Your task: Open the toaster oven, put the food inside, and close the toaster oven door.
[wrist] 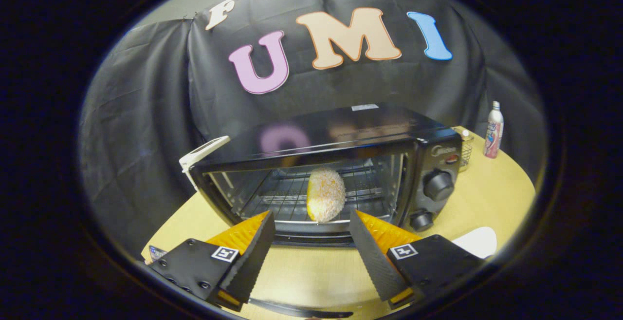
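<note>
**Asker:** What is in front of you, biggest thing first?

**Operator:** I see a light wooden desk (pixel 486 198) against a black cloth wall. On it stands a black toaster oven (pixel 340 164), open at the front, with its wire rack showing and two knobs on its right side. The door itself I cannot make out clearly; a dark edge low between my fingers may be its handle. Beyond the oven, to its right, a small wire basket (pixel 466 150) and a spray can (pixel 493 130) stand near the wall.

**Asker:** Where is the food?

**Operator:** A round, crumb-coated bun (pixel 325 195) sits on the rack near the front of the oven, tilted up on its edge. It lies just beyond my fingertips, apart from them.

**Asker:** And your claw?

**Operator:** The claw (pixel 310 225) is spread wide and has hold of nothing.

**Asker:** How would the pieces handle?

**Operator:** I judge the bun light, soft and crumbly, best held gently across its flat faces. The food looks placed, so the door remains. I expect it to be stiff, hinged low, and best pushed up by its handle or front edge.
</note>
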`<control>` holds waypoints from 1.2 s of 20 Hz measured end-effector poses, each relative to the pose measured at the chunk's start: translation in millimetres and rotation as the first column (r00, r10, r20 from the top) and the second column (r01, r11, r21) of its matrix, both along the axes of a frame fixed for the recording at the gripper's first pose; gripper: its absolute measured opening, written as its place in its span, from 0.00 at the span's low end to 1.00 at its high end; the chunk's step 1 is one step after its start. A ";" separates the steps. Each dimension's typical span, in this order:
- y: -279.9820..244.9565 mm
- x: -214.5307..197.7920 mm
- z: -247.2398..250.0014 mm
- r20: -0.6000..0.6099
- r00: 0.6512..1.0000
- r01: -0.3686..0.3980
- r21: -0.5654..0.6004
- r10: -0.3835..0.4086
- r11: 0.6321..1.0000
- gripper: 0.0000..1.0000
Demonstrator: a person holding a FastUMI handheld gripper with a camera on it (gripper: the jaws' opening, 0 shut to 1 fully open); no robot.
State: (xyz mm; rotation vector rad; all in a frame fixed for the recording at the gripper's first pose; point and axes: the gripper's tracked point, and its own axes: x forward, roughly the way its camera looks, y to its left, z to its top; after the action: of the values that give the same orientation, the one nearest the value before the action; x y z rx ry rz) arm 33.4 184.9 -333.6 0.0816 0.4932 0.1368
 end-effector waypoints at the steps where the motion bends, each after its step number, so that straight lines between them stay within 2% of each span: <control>1: -0.9 -10.4 3.7 0.016 1.000 -0.006 -0.009 0.006 1.000 0.97; 6: -0.8 -70.2 -8.4 0.027 1.000 -0.003 -0.043 0.004 0.999 0.97; 12: 5.1 -128.3 -48.5 -0.016 0.999 0.048 -0.086 -0.050 0.995 0.97; 20: -0.6 -141.1 -75.4 -0.056 0.994 0.092 -0.108 -0.098 0.990 0.97; 24: -4.2 -139.3 -73.9 -0.040 0.993 0.106 -0.127 -0.112 0.986 0.96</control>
State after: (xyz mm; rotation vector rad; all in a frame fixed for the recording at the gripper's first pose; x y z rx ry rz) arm -105.9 180.7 -407.5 -0.0107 0.5419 -0.0033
